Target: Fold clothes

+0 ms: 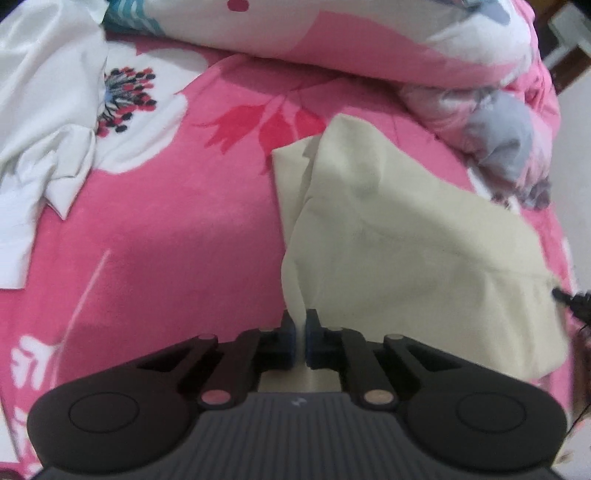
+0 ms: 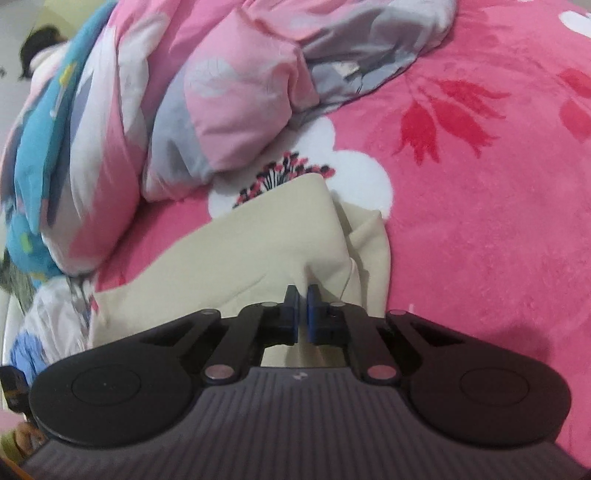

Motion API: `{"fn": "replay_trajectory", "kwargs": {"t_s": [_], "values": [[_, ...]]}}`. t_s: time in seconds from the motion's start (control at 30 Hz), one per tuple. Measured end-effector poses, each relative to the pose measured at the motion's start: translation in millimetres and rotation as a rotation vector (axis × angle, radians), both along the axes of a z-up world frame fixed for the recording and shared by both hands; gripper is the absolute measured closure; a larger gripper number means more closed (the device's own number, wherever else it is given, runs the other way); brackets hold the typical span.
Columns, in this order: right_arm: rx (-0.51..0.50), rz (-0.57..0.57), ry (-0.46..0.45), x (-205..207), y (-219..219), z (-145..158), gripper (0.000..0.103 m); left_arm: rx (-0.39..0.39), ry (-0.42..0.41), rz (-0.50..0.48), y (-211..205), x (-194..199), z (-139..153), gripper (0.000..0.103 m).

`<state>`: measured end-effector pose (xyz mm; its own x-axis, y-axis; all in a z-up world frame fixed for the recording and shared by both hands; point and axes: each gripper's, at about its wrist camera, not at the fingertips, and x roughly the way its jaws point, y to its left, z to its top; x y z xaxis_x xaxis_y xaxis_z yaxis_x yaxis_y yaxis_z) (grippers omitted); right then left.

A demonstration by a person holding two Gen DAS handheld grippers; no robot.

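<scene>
Pink floral bedding covers the bed (image 1: 166, 229) on which the work is being done, and a rumpled quilt (image 1: 332, 33) is heaped along its far side. A cream garment (image 1: 406, 229) is spread on the bed, near the quilt, and is held at two places along its near edge.

The left gripper (image 1: 300, 334) is seen with its fingers (image 1: 287, 338) drawn together on a gathered ridge of the cream cloth, which rises from between the pads. The right gripper (image 2: 302, 314) is likewise closed on the cream garment (image 2: 258, 236), a pinch of fabric being caught between its fingers (image 2: 291, 314). In both views the cloth is pulled up toward the grip and creased there.

At least one layer appears to be doubled already: a second edge is visible beneath the upper sheet in the left view, and a turned-over flap is seen in the right view. The garment is therefore judged to be partly folded, with the present fold in progress and not yet laid flat. Whether further folds are needed cannot be told with certainty, as its full outline is not shown.

A white garment (image 1: 48, 122) lies crumpled at the far left of the bed, well apart from the cream one, and is untouched. It is judged to remain to be folded, so that the task as a whole is taken to be at an early to middle stage.
</scene>
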<state>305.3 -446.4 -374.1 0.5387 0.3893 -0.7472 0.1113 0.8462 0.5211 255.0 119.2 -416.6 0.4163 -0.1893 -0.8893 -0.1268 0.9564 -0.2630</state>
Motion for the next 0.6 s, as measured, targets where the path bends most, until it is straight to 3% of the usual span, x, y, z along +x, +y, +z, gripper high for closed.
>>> {"fn": "replay_trajectory", "kwargs": {"t_s": [0.1, 0.2, 0.27, 0.33, 0.47, 0.6], "values": [[-0.032, 0.014, 0.028, 13.1, 1.7, -19.2, 0.097, 0.051, 0.011, 0.017, -2.9, -5.2, -2.7, 0.069], [-0.065, 0.028, 0.001, 12.8, 4.7, -8.4, 0.094, 0.069, -0.017, 0.107, 1.1, -8.5, 14.1, 0.067], [-0.097, 0.041, -0.026, 11.4, 8.1, 1.4, 0.092, 0.121, -0.086, 0.139, -4.8, -15.2, 38.2, 0.066], [-0.194, 0.089, -0.106, 2.3, 23.0, 27.3, 0.091, 0.141, -0.158, 0.096, -22.2, -15.9, 54.3, 0.054], [-0.327, 0.245, -0.166, 10.0, 66.0, 33.6, 0.091, 0.145, -0.235, -0.054, -67.5, 4.2, 50.5, 0.05], [-0.478, 0.371, -0.162, 39.0, 98.5, -1.2, 0.093, 0.195, -0.235, -0.097, -79.4, 21.9, 32.3, 0.052]]}}
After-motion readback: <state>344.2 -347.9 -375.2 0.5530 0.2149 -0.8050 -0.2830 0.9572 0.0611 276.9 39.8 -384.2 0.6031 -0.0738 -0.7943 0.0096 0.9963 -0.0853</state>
